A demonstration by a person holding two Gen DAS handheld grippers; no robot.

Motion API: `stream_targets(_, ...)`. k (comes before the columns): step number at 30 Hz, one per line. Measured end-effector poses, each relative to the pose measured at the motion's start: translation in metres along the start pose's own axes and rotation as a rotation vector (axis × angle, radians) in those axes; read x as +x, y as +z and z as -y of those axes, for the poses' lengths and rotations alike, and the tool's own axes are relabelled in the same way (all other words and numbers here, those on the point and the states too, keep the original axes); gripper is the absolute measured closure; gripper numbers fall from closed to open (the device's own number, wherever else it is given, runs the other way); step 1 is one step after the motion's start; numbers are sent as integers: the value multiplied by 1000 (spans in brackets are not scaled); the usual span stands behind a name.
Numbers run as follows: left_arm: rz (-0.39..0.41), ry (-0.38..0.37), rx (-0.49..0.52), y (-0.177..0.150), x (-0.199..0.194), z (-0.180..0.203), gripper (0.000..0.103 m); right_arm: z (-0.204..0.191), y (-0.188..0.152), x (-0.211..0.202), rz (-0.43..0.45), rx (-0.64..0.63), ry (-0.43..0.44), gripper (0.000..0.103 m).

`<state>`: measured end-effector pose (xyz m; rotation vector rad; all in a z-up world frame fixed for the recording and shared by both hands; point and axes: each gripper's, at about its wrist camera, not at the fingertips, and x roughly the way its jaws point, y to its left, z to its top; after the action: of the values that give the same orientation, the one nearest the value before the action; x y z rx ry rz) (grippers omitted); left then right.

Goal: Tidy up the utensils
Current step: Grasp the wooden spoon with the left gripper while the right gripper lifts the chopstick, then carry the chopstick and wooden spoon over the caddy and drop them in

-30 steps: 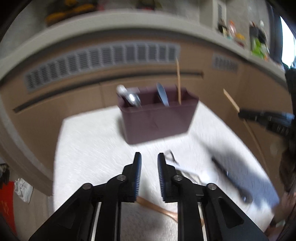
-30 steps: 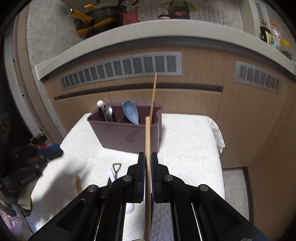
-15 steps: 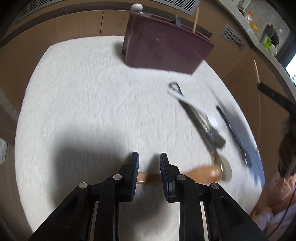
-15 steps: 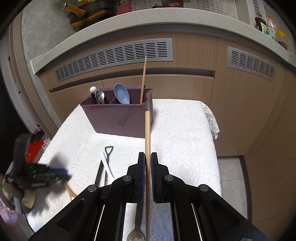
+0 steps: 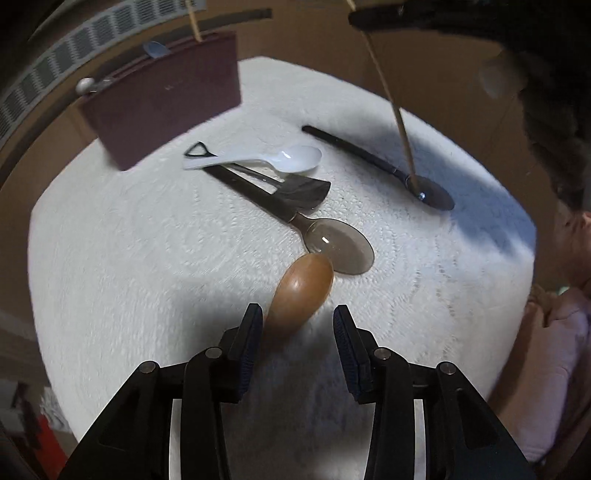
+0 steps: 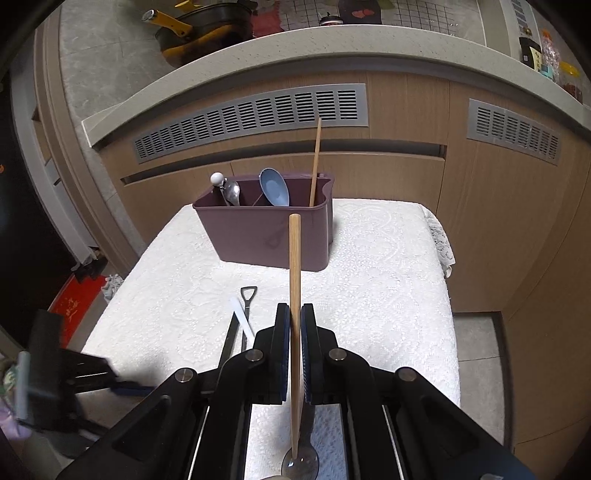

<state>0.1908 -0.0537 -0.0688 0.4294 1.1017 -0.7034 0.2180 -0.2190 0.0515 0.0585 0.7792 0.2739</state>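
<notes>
Both views show strong fisheye distortion: straight cabinet edges bow, and the frame corners fall to black vignette. The left wrist view is motion-blurred — the cloth (image 5: 147,258) texture smears and the caddy (image 5: 162,96) edges are soft. A dark shadow lies on the cloth beside the black spoon (image 5: 376,162). A small glare spot sits on the metal spoon (image 5: 338,245). The right wrist view is sharp and evenly lit — the counter (image 6: 295,48) reads bright, the left margin dark.

This is a home kitchen. A stone counter (image 6: 332,40) holds a black pan (image 6: 207,27), with wooden cupboards (image 6: 406,110) underneath, and spoons (image 5: 258,160) lie on a white cloth (image 5: 129,240).
</notes>
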Motion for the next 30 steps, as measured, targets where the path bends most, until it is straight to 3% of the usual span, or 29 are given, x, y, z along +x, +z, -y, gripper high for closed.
stream_targets(8,-14,-18,-55,20,15,-9,59,5,-6,-3,-10,4,-4,97)
stream_targets(14,24,24,-134,8,7,-12,70,8,-8,-5,-10,10,4,97)
stream_targets(17,75,53,-193,-1,-2,-12,71,7,-11,-8,-5,10,8,97)
stream_targets(22,227,84,-303,-17,-24,-11,71,7,-16,-10,-15,15,8,97)
stream_targets(30,290,99,-378,-24,-41,-21,71,6,-17,-14,-9,17,11,97)
